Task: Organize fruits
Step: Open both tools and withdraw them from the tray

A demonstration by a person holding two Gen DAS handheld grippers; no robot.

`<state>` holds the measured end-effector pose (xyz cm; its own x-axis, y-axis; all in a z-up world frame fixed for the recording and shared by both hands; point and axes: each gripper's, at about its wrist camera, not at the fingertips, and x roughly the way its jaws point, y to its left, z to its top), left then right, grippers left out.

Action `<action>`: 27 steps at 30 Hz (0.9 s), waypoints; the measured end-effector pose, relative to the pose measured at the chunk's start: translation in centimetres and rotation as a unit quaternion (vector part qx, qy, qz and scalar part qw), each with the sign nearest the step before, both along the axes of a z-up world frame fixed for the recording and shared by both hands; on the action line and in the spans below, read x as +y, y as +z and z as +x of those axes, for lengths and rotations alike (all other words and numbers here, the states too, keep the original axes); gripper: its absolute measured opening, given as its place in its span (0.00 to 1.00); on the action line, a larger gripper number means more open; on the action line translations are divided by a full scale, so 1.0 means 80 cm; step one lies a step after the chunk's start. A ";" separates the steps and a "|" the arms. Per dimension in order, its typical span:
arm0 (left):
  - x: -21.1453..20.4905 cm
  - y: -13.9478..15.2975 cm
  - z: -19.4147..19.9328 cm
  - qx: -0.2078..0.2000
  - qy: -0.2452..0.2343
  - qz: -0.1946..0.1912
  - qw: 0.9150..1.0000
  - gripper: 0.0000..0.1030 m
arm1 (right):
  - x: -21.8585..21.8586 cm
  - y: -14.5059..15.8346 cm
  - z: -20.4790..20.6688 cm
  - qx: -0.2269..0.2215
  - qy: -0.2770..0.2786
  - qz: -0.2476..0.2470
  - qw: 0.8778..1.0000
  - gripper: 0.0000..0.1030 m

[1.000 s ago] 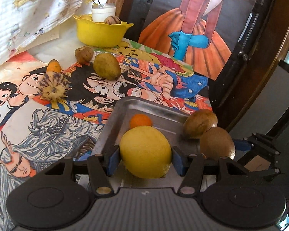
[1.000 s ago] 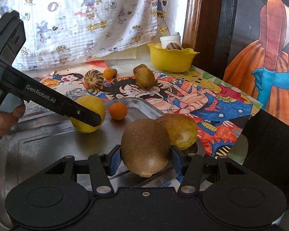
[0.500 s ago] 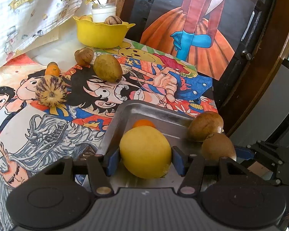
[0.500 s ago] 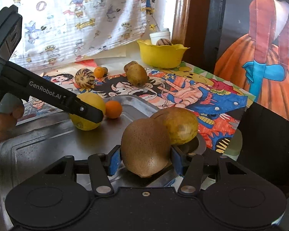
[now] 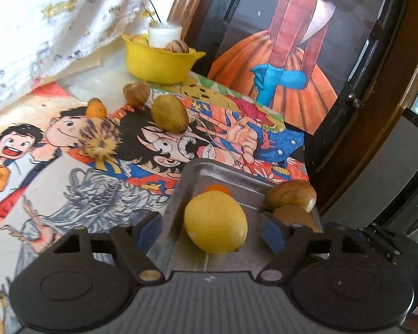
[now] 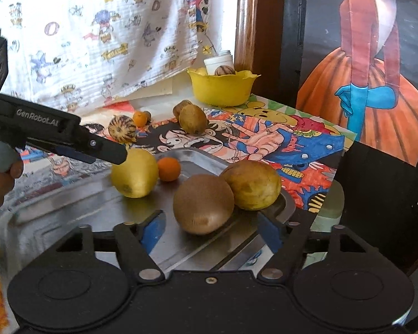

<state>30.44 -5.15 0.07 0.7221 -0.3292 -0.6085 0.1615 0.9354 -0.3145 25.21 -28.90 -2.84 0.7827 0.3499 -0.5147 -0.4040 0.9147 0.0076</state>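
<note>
- The metal tray (image 6: 69,217) is carrying four fruits.
- The left gripper (image 5: 211,229) is standing wide open around the lemon (image 5: 215,222), pads clear (its arm reads "GenRobot.AI").
- The right gripper (image 6: 209,226) is gaping too, seemingly not touching the kiwi (image 6: 203,203).

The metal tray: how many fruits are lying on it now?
4 on the metal tray: lemon at the left, small orange beside it, brown kiwi in front, yellowish-brown fruit touching the kiwi at the right corner.
</note>
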 end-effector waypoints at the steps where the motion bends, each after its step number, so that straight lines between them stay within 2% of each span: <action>1: 0.003 0.003 -0.005 -0.003 0.001 0.002 1.000 0.82 | 0.001 0.002 -0.005 0.001 -0.003 0.004 1.000 0.76; 7: 0.018 0.018 -0.035 -0.027 0.005 0.023 0.999 0.95 | 0.008 0.010 -0.036 0.012 -0.020 0.030 0.999 0.87; 13: 0.028 0.027 -0.072 -0.060 0.007 0.070 0.996 0.99 | 0.015 0.023 -0.075 0.027 -0.039 0.060 0.997 0.99; 19: 0.033 0.025 -0.111 -0.070 -0.003 0.125 0.990 0.99 | 0.031 0.030 -0.115 0.055 -0.040 0.072 0.995 0.99; 27: 0.057 0.015 -0.151 -0.055 -0.020 0.159 0.986 0.99 | 0.057 0.030 -0.150 0.110 -0.017 0.031 0.993 0.99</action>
